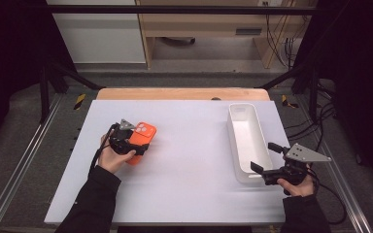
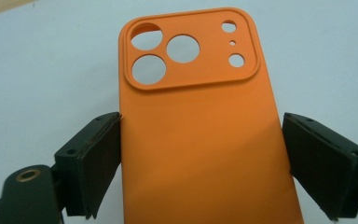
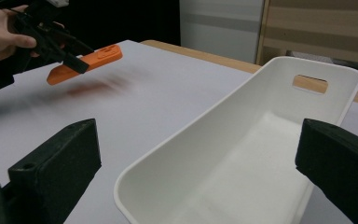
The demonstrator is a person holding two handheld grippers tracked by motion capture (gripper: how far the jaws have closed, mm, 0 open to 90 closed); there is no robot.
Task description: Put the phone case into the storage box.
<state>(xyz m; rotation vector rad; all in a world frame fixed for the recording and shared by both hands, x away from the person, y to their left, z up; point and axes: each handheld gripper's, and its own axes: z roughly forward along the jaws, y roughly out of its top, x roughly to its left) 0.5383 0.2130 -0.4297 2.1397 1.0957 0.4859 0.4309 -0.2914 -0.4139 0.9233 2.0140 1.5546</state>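
White table sheet (image 1: 184, 184), wooden table edge (image 1: 175, 93), pale cabinet (image 1: 102, 34), wooden shelving (image 1: 209, 24), grey floor (image 1: 29, 145)

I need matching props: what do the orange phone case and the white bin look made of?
Orange phone case: probably silicone or soft plastic, matte, with smooth moulded camera cutouts. White bin: likely rigid plastic, satin sheen, thin rounded walls with a moulded handle slot.

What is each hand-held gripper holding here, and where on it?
The left hand-held gripper clamps the orange phone case across its long sides, lifted off the table. The right hand-held gripper holds nothing.
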